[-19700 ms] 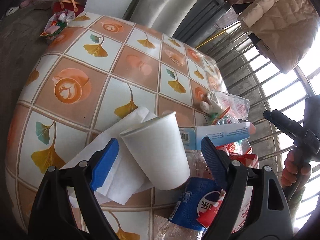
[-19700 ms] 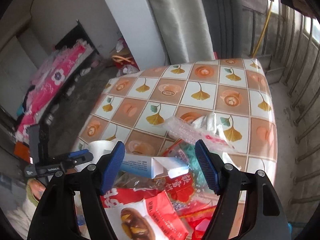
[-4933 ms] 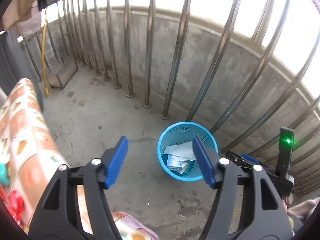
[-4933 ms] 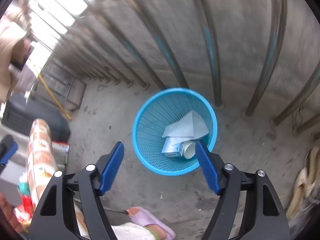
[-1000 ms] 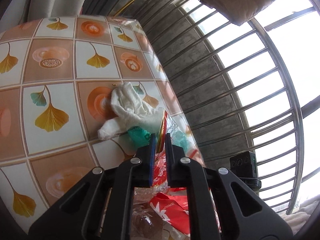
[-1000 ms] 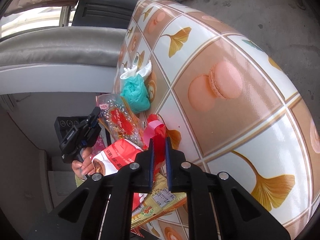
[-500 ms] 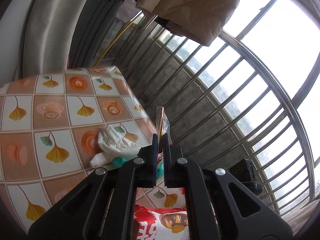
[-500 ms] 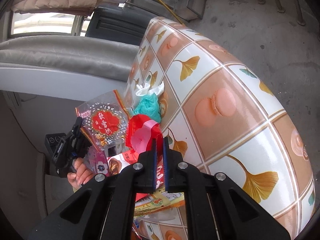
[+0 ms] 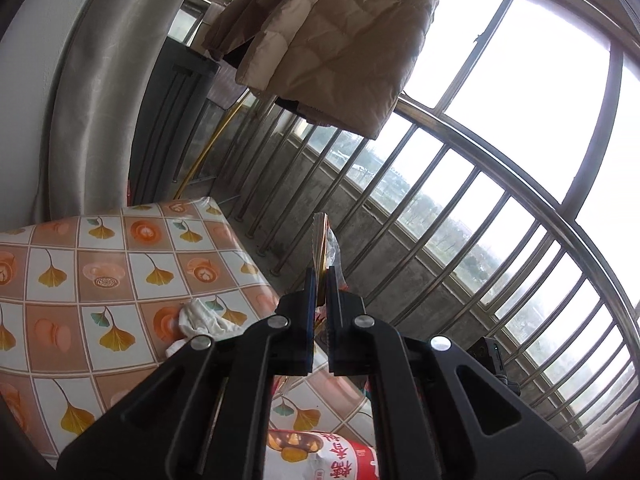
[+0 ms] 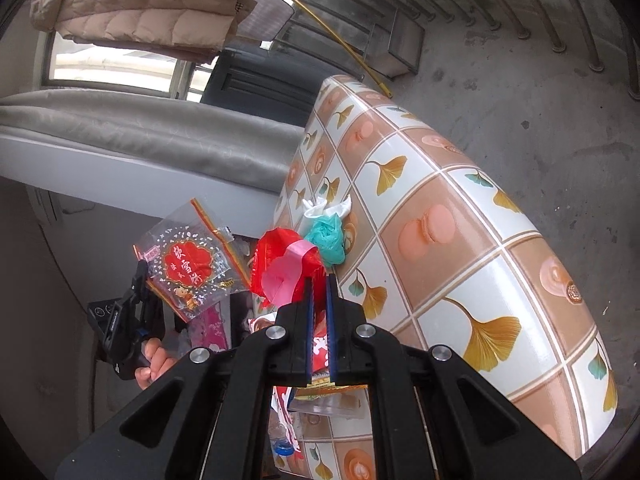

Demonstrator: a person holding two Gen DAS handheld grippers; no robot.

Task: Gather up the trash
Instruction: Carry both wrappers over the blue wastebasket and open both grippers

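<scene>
My left gripper (image 9: 318, 280) is shut on a clear snack bag with a red label, seen edge-on (image 9: 321, 240) in the left wrist view and flat (image 10: 188, 262) in the right wrist view, lifted above the table. My right gripper (image 10: 318, 280) is shut on a crumpled red and pink plastic wrapper (image 10: 284, 266), also raised off the tiled tablecloth (image 10: 460, 232). On the table lie a white tissue (image 9: 204, 320) and a teal plastic bag (image 10: 328, 236). A red chestnut snack packet (image 9: 320, 458) sits at the near table edge.
More wrappers and a clear bottle (image 10: 286, 436) pile up below my right gripper. Metal railing bars (image 9: 440, 216) run along the balcony. A quilted coat (image 9: 336, 36) hangs overhead. A grey curtain (image 9: 80, 92) and dark cabinet (image 10: 260, 76) stand behind the table.
Both grippers have risen from the trash pile, each carrying its wrapper. The left view has swung up toward the railing and window; the table now sits lower in view.
</scene>
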